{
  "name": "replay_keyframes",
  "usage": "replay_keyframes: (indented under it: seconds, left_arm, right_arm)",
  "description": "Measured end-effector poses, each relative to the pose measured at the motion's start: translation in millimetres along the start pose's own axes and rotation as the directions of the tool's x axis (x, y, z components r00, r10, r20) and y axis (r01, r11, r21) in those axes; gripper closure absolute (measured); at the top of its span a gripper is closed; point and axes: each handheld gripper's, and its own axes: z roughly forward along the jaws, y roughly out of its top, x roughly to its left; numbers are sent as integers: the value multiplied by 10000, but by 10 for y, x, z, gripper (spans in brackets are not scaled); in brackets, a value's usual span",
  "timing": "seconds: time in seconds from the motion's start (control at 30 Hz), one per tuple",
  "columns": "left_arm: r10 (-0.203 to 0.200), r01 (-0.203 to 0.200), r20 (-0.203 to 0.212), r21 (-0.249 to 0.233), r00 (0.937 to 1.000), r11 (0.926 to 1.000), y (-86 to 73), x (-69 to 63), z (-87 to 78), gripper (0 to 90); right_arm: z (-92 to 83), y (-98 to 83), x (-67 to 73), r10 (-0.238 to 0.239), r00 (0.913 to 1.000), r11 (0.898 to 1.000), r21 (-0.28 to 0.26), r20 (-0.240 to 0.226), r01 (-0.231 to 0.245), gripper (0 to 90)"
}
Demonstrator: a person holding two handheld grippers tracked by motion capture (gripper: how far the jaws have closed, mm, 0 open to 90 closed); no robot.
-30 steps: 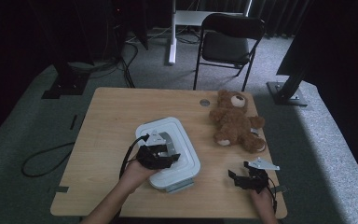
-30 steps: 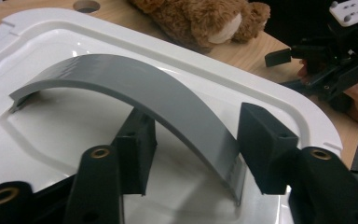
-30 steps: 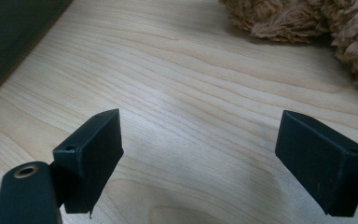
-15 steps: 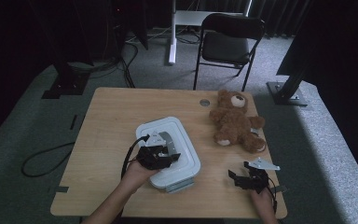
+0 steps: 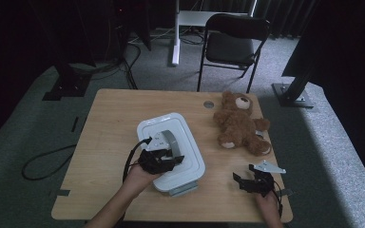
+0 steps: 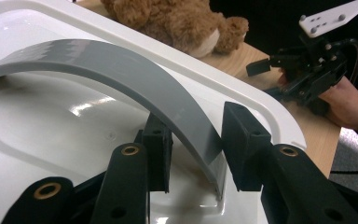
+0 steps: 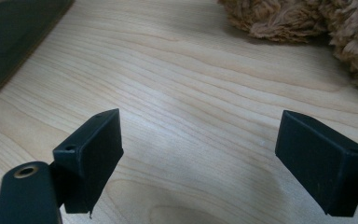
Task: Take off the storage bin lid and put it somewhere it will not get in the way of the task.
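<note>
A white plastic box (image 5: 187, 142) with a grey arched handle (image 5: 169, 138) lies mid-table. My left gripper (image 5: 168, 154) rests on its lid. In the left gripper view its jaws have just been closing and my left gripper (image 6: 196, 135) is now shut on the lower end of the grey handle (image 6: 121, 70), over the white box (image 6: 37, 121). A brown teddy bear (image 5: 240, 126) lies at the right. My right gripper (image 5: 243, 173) sits near the front right corner, and its jaws stand wide open over bare wood (image 7: 200, 154). The teddy bear (image 7: 307, 18) lies beyond them.
The wooden table (image 5: 109, 123) has a round grommet hole (image 5: 208, 104) near its far edge. A black folding chair (image 5: 235, 40) stands behind the table. A cable loop (image 5: 43, 161) lies on the floor at the left. The other hand's gripper (image 6: 272, 77) appears past the box.
</note>
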Motion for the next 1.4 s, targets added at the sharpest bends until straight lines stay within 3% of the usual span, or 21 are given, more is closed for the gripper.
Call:
replay_keyframes:
  seconds: [0.83,1.4]
  left_arm:
    - [491,-498,-210,-338,9986,9982,91,-17,-396,652]
    - [299,-317,-617,-288,9976,9991,-45,118,-670,652]
  right_arm:
    - [2,2,-3,72,10000,10000,60,8,-72,141]
    - [6,2,-3,51,10000,10000,69,22,-51,141]
